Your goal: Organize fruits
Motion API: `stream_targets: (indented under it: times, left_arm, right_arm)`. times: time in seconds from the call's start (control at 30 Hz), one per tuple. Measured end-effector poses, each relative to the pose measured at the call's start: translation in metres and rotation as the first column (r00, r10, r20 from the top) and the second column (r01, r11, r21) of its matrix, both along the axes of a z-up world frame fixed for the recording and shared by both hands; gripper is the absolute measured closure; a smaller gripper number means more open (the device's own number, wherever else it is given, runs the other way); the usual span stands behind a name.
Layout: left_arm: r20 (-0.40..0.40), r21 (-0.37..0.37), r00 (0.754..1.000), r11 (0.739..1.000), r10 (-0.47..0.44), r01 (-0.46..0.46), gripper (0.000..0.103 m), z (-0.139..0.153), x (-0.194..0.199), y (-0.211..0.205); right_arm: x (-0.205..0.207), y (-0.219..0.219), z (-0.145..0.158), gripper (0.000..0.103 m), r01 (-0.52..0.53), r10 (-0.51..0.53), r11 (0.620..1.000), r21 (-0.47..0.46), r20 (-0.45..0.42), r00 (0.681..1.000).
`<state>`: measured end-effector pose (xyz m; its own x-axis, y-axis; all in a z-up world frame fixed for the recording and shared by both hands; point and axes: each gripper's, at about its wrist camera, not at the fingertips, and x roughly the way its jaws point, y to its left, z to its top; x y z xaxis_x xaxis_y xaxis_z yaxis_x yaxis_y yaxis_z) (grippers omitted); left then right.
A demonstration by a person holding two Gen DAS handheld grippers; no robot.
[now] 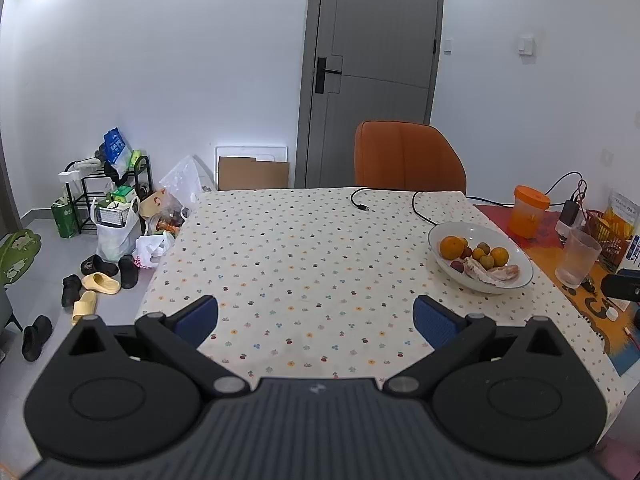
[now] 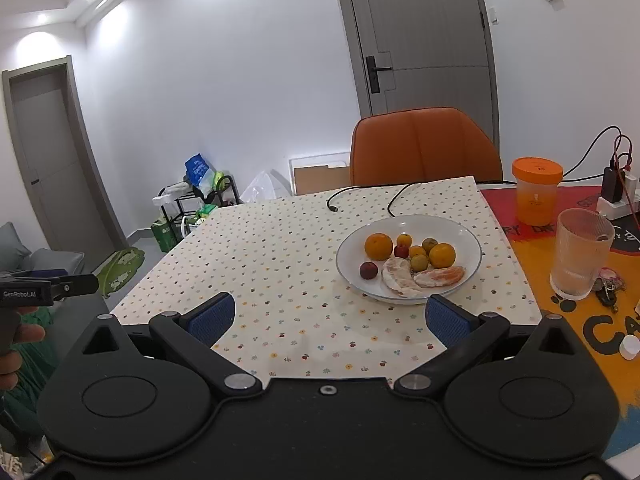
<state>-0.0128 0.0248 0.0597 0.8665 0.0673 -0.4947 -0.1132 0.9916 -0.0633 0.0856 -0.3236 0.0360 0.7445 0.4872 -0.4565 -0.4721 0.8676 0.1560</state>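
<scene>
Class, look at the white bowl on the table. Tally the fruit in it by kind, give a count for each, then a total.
In the white bowl:
Large oranges: 2
Small yellow-green citrus: 4
Small red fruits: 2
Peeled citrus pieces: 2
Total: 10

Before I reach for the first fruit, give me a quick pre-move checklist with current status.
1. Right gripper open and holding nothing: ok.
2. Left gripper open and holding nothing: ok.
3. Fruit all inside the white bowl, none loose on the tablecloth: ok.
4. Path from right gripper to bowl free of obstacles: ok.
5. Ribbed glass stands close to the bowl's right: not ok, risk of a knock.
6. Destination container for sorted fruit: cannot tell, none visible.
</scene>
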Motion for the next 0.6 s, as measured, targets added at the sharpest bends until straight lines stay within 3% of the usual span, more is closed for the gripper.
stream_targets:
  times: [0.6]
  left_arm:
    - [-0.010,0.001,1.000,1.000,-0.013,0.013,0.000,-0.0035,-0.0001,-0.0014]
  right_arm:
    - [-0.0020,0.0055,-0.0009,0.000,-0.013,0.014,1.000,-0.026,0.011,1.000]
